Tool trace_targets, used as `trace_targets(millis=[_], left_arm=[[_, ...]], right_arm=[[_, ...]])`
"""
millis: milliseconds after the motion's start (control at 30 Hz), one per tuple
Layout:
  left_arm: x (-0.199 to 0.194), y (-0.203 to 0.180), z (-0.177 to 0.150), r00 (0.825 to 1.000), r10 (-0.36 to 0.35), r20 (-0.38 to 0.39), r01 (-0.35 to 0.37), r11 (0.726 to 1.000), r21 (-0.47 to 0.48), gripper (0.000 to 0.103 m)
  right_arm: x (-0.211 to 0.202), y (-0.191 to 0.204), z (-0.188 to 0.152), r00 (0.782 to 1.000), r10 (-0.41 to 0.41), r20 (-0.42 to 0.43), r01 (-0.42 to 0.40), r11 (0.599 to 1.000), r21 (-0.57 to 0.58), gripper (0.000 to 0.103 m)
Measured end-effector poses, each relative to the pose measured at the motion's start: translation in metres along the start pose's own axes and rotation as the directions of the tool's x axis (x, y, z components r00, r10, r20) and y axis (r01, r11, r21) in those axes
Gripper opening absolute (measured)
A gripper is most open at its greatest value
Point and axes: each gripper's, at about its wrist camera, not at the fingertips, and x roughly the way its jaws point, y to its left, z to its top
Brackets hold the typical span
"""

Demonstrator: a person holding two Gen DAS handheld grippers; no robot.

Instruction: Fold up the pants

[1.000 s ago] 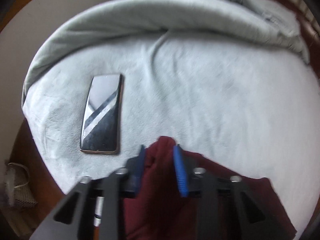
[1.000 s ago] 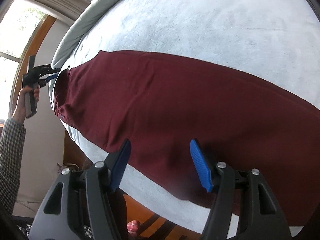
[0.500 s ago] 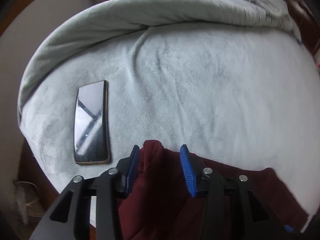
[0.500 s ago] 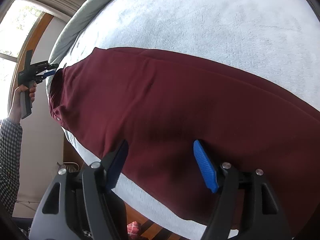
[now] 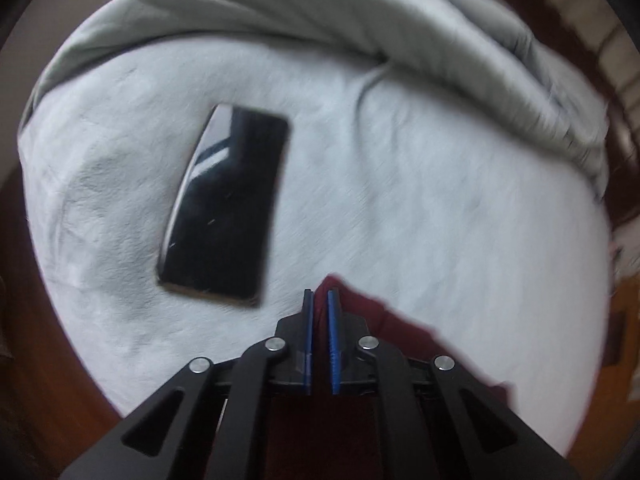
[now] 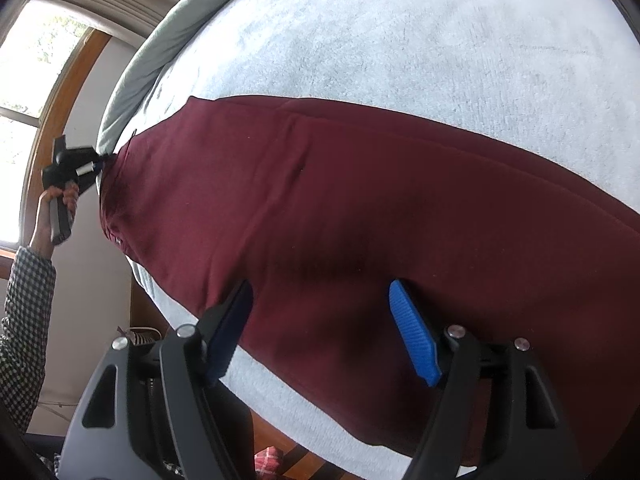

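Dark red pants (image 6: 360,200) lie stretched across the pale grey bed cover (image 6: 440,40). Their far end reaches my left gripper (image 6: 94,166), which a hand (image 6: 56,208) holds at the bed's left edge. In the left wrist view that gripper (image 5: 319,292) is shut, with a corner of the pants (image 5: 400,332) pinched between its blue pads. My right gripper (image 6: 320,284) stands open low over the near edge of the pants. Its pads straddle the cloth without pressing it.
A black phone (image 5: 228,200) lies on the bed cover just left of the left gripper. A bunched grey duvet (image 5: 360,20) runs along the far side. A window (image 6: 24,80) and a checked sleeve (image 6: 24,320) are at the left. The wooden bed frame (image 6: 140,304) shows below.
The left jaws opened wider, then closed on the pants' corner, and the gripper swung and came lower toward the phone. The right jaws spread a little; the right hand stayed put.
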Motion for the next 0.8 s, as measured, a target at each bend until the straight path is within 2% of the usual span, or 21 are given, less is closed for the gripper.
trace_targets(millis=[100,200,267,300,333,367,400,467,533,600,633,667,733,800], left_arm=[[-0.014,0.000,-0.004,0.996,-0.025,0.087,0.029,0.999,-0.042,0.008],[-0.054,-0.013,-0.012,0.964,0.031,0.263,-0.020,0.999,-0.047,0.014],[-0.079,-0.025,-0.021,0.940,-0.015,0.340,0.019,1.000,-0.008,0.020],[-0.089,-0.037,-0.031,0.936,-0.071,0.345,0.059,0.997,0.045,0.023],[-0.093,-0.050,-0.042,0.940,-0.114,0.322,0.089,0.992,0.091,0.030],[-0.092,-0.061,-0.054,0.947,-0.156,0.282,0.122,0.984,0.133,0.032],[-0.085,-0.074,-0.072,0.955,-0.198,0.221,0.162,0.972,0.171,0.033],[-0.057,-0.096,-0.108,0.973,-0.219,0.078,0.196,0.952,0.236,0.033],[-0.030,-0.108,-0.140,0.982,-0.187,-0.004,0.179,0.937,0.300,0.033],[0.009,-0.113,-0.167,0.990,-0.108,-0.088,0.131,0.935,0.329,0.033],[0.024,-0.110,-0.174,0.991,-0.078,-0.108,0.109,0.940,0.323,0.031],[0.029,-0.110,-0.178,0.995,-0.067,-0.073,0.088,0.939,0.333,0.027],[0.021,-0.118,-0.182,0.999,-0.036,-0.035,0.046,0.934,0.354,0.029],[0.005,-0.129,-0.185,0.998,-0.056,-0.031,0.063,0.940,0.337,0.030]], right_arm=[[-0.002,0.002,-0.002,1.000,-0.004,0.003,0.004,1.000,-0.001,0.071],[-0.010,0.001,-0.004,1.000,-0.008,0.005,0.007,1.000,0.016,0.071],[-0.021,0.000,-0.006,1.000,-0.015,0.025,0.014,1.000,0.021,0.071],[-0.027,0.001,-0.007,0.999,-0.012,0.038,0.011,1.000,0.020,0.071],[-0.035,0.001,-0.009,0.998,-0.008,0.058,0.007,1.000,0.018,0.071],[-0.039,0.002,-0.009,0.998,-0.011,0.067,0.010,1.000,0.017,0.071],[-0.042,0.002,-0.010,0.997,-0.023,0.075,0.022,1.000,0.016,0.071],[-0.044,-0.001,-0.012,0.994,-0.067,0.084,0.066,0.998,0.011,0.071],[-0.038,-0.008,-0.014,0.994,-0.094,0.059,0.093,0.995,0.030,0.071],[-0.025,-0.019,-0.015,0.991,-0.135,0.027,0.133,0.990,0.044,0.069],[-0.022,-0.022,-0.015,0.991,-0.131,0.027,0.130,0.991,0.040,0.069],[-0.022,-0.022,-0.015,0.991,-0.131,0.027,0.130,0.991,0.036,0.069],[-0.029,-0.019,-0.015,0.992,-0.124,0.031,0.123,0.992,0.024,0.069],[-0.047,-0.017,-0.020,0.994,-0.095,0.052,0.093,0.995,0.035,0.069]])
